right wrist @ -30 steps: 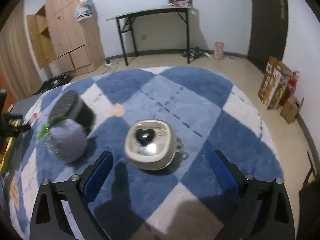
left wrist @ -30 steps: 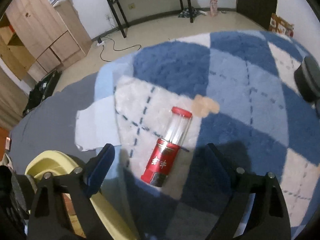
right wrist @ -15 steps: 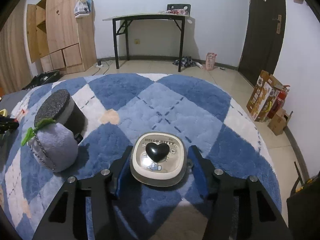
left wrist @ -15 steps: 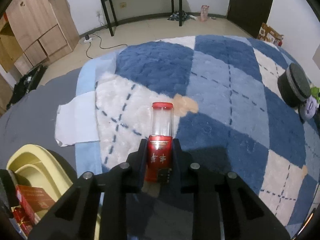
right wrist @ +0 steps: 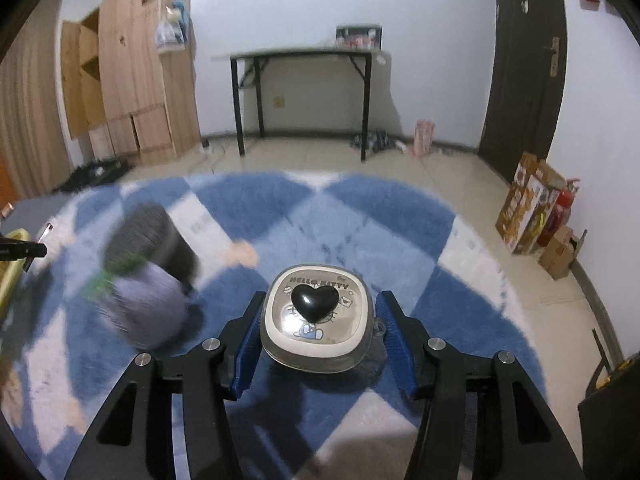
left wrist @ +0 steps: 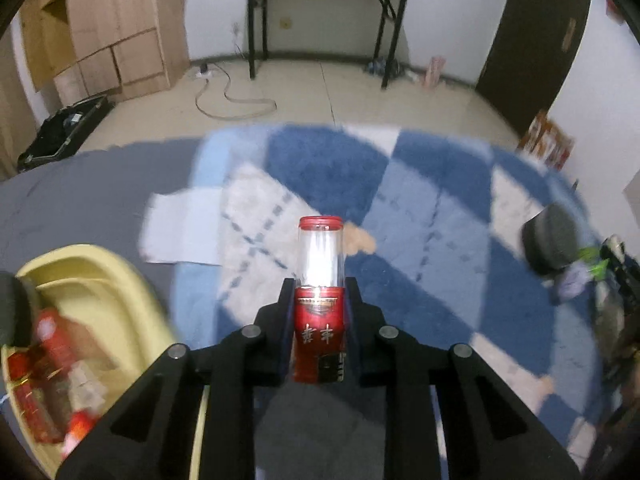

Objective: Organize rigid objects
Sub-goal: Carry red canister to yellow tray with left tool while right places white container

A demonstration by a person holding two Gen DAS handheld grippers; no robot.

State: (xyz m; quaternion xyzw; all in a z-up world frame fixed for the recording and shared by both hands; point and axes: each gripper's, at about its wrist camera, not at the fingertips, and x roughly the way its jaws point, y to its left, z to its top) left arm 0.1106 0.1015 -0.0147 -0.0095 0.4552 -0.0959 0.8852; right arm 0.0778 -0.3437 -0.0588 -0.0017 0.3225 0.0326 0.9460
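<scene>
- The left gripper point(left wrist: 320, 304) is clamped on a red-capped jar point(left wrist: 320, 300), lifted above the blue checked rug point(left wrist: 420, 216).
- The right gripper point(right wrist: 318, 320) grasps a heart-knobbed box point(right wrist: 317, 320) over that rug point(right wrist: 392, 216).
- Only the left view shows the yellow basin point(left wrist: 104, 280); only the right shows cardboard boxes point(right wrist: 528, 204) beside the dark door point(right wrist: 524, 60).

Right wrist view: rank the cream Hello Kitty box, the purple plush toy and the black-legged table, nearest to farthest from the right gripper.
1. Cream Hello Kitty box, between the right gripper's fingers.
2. Purple plush toy, left on the rug.
3. Black-legged table, against the far wall.
</scene>
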